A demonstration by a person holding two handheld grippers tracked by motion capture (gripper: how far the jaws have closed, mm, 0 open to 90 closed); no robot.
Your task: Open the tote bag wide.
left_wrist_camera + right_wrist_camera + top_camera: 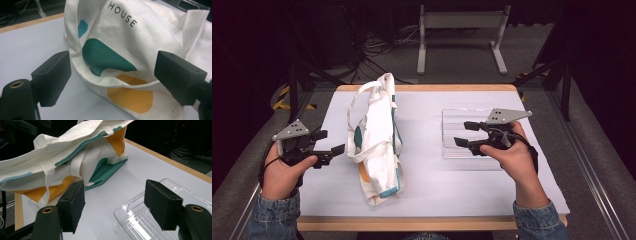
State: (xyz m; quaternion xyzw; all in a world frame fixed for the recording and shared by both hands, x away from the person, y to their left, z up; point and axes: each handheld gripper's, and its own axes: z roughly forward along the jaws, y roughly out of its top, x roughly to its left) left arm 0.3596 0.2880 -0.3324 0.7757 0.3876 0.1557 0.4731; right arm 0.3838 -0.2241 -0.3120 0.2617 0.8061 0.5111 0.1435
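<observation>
A cream tote bag (375,140) lies crumpled down the left half of the white table (432,195), its long side running from the far wooden edge toward the person, handles bunched at the far end and one corner stopping just short of the near edge. The left gripper (332,142) hangs over the table's left margin, jaws apart and pointed at the bag's side; in the left gripper view the bag's hem curves between the two black pads (53,75) without either one pressing on it, so nothing is gripped. A strip of bare tabletop runs along that side between the bag and the table's left edge. The right gripper (468,134) sits over the right half, jaws also apart and holding nothing, aimed back toward the bag. Directly under it is a clear plastic tray (452,150), shallow and ribbed, its near rim showing between the pads in the right gripper view. Between the tray's left rim and the bag there is a broad lane of open white surface, running the full depth of the table. More free room lies in front of the tray toward the near edge. The bag's far end almost reaches the table's far edge, with dark floor and cables beyond.
</observation>
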